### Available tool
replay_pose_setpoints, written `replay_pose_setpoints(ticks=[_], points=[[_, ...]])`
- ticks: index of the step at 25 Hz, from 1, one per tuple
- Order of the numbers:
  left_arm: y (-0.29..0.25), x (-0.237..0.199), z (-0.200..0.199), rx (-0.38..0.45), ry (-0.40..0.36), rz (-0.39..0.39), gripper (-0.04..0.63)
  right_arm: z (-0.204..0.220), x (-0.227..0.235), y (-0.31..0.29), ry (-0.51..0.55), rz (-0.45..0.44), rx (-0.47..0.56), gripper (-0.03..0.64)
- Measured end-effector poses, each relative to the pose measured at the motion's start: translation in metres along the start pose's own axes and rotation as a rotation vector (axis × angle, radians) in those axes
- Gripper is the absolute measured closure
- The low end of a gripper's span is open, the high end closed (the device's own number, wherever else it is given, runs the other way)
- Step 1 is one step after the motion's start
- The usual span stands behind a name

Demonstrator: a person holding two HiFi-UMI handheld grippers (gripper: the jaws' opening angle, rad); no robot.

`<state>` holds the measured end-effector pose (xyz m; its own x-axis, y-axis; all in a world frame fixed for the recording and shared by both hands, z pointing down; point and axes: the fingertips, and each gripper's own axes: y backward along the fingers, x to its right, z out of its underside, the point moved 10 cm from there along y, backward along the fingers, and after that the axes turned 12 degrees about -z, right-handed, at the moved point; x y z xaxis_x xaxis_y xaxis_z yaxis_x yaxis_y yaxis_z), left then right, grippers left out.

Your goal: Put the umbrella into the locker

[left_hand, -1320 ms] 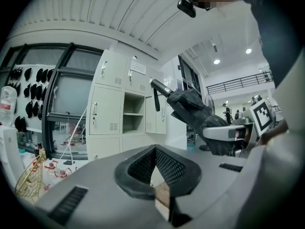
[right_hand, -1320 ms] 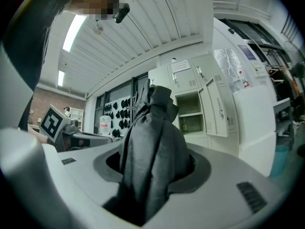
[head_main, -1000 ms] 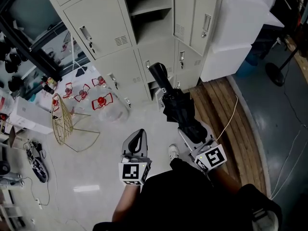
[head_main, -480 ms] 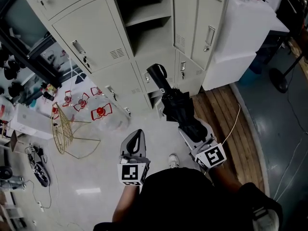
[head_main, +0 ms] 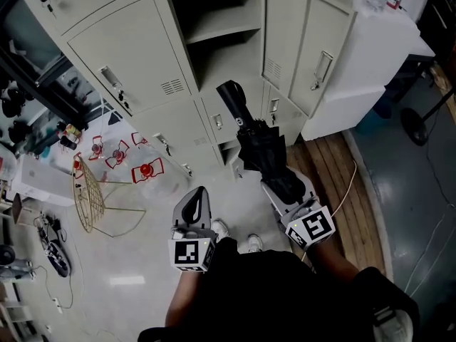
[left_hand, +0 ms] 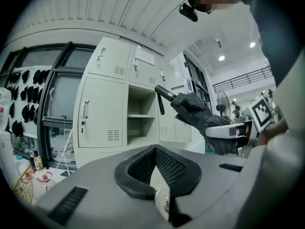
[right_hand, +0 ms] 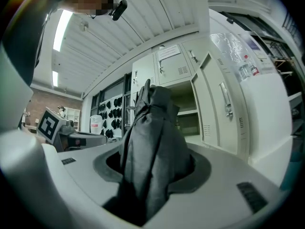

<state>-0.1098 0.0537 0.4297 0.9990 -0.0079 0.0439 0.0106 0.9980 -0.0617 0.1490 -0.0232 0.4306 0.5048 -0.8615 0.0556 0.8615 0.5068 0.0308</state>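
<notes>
A folded black umbrella (head_main: 260, 148) sticks out toward the lockers with its handle (head_main: 231, 95) leading, close below the open locker compartment (head_main: 214, 27). My right gripper (head_main: 283, 185) is shut on the umbrella's fabric end. In the right gripper view the umbrella (right_hand: 150, 142) fills the space between the jaws of the right gripper (right_hand: 152, 168), and the open compartment (right_hand: 186, 113) lies beyond it. My left gripper (head_main: 197, 195) hangs to the umbrella's left with its jaws together and nothing in them. The left gripper view shows the left gripper (left_hand: 155, 150), the umbrella (left_hand: 195, 111) and the open shelves (left_hand: 140, 123).
An open locker door (head_main: 320, 55) stands right of the compartment. A white block (head_main: 356, 63) sits further right, by wooden planks (head_main: 324, 159). On the floor at left are a gold wire frame (head_main: 89, 187) and red-and-white items (head_main: 146, 169). My shoes (head_main: 249, 242) are below.
Both grippers and the person have moved closer to the lockers. The umbrella's handle now reaches near the foot of the open compartment. The right gripper's hold on the umbrella is unchanged.
</notes>
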Motion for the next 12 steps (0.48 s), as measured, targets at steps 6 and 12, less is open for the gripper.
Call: replay_pose_setpoints(ticks=[6,12], points=[[-0.044,-0.026,0.001,0.006,0.011,0.017,0.597,0.008,0.026,-0.036,-0.001,0.034,0.006,0.394],[-0.103,-0.060,0.005,-0.026,0.019,0.057,0.597,0.029,0.052,-0.086,-0.110,0.115,-0.012,0.396]])
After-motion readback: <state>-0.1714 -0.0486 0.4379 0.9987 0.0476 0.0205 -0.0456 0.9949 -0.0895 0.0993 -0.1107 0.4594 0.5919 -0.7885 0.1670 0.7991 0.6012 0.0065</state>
